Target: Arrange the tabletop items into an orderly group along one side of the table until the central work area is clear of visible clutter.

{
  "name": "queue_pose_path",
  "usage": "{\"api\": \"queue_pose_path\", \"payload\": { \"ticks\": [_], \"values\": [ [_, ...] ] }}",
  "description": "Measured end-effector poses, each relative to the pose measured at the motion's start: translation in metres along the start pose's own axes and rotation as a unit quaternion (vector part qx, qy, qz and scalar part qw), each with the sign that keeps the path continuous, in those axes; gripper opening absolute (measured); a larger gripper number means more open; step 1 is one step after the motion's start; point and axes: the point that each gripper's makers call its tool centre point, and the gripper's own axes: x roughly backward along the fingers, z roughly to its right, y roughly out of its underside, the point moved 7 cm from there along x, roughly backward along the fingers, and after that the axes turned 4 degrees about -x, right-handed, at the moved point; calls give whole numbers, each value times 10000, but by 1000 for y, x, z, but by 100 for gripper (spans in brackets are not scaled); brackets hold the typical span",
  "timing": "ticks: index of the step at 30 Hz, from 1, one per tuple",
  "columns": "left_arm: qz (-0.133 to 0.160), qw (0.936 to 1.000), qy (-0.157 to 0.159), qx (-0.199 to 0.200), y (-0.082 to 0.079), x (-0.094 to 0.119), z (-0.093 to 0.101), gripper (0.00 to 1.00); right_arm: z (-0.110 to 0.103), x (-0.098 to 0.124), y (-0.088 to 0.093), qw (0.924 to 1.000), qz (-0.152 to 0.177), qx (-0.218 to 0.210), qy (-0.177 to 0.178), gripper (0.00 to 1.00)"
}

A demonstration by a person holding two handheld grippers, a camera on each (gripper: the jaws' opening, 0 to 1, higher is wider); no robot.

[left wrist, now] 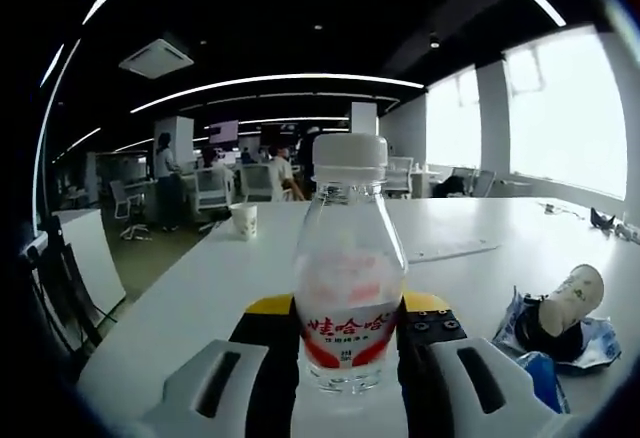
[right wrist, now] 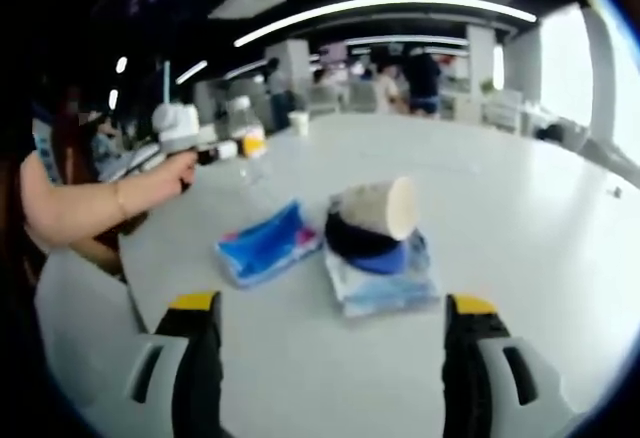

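White table [left wrist: 200, 288] — bottle [left wrist: 349, 268], fallen cup [right wrist: 375, 206] — open-plan office behind

A large white worktop [right wrist: 520, 218] carries everything. On it lies a flat blue packet [right wrist: 268, 243], and just beside that a second blue-and-clear wrapper [right wrist: 385, 283] bearing a dark round object [right wrist: 362, 240] with a pale paper cup [right wrist: 378, 206] tipped on its side on top. A clear plastic bottle [left wrist: 349, 268] with a white cap and red label stands upright near the worktop's edge. Far off, a small paper cup [left wrist: 244, 220] stands upright, well apart from the rest.
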Motion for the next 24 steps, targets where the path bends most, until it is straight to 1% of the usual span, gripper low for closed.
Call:
{"api": "queue_pose_path", "payload": {
  "ticks": [6,12,24],
  "values": [
    [-31,10000,-12,-60,2,-10,-9,36,1,-4,3,10000,-57,-64,3,89],
    [-40,9998,28,-171,3,-20,-14,36,3,-8,1,10000,-73,-64,5,89],
    [-99,9999,55,-125,10,-29,-19,36,6,-13,2,9998,-155,-105,1,88]
  ]
}}
